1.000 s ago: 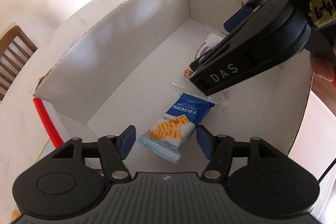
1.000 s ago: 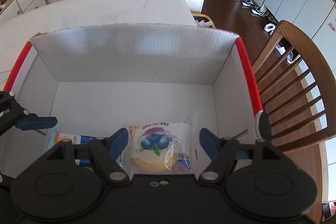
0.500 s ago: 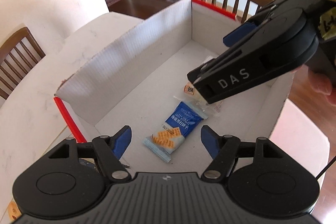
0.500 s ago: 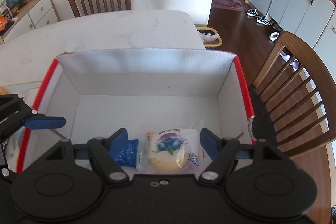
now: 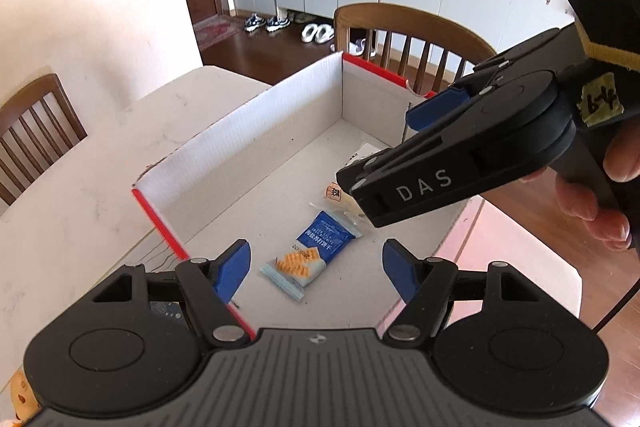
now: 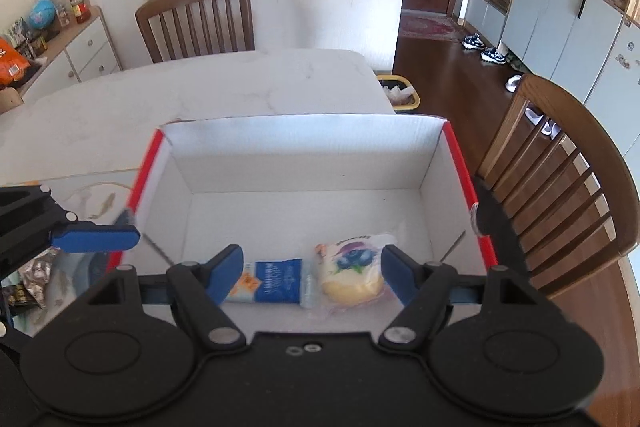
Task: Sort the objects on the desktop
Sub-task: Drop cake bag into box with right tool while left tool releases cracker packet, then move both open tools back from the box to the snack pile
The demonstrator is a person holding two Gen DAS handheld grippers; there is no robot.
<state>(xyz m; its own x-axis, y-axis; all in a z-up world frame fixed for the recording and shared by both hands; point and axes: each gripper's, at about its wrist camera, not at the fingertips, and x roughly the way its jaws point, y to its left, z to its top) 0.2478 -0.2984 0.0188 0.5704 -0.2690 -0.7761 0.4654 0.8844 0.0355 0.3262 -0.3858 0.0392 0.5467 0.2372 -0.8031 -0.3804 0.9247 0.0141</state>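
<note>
With the blue cracker packet (image 5: 310, 255) and the blueberry bun pack (image 6: 352, 273) lying in the white red-edged cardboard box (image 6: 304, 143), both the left tool (image 5: 316, 269) and right tool (image 6: 312, 273) hang spread and empty above, so fetching another item from the surface likely comes next.

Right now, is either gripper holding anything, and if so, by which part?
Nothing is held. The left gripper and right gripper are both open and empty above the box; the cracker packet and blueberry bun lie inside.

Box: white cardboard box with red edges (image 6: 304, 163)
Cracker pack: blue and white plastic pack with orange crackers (image 5: 310, 253)
Cake pack: clear plastic pack, yellow cake, blueberry picture (image 6: 352, 271)
Table: white marble table with thin grey lines (image 6: 224, 83)
</note>
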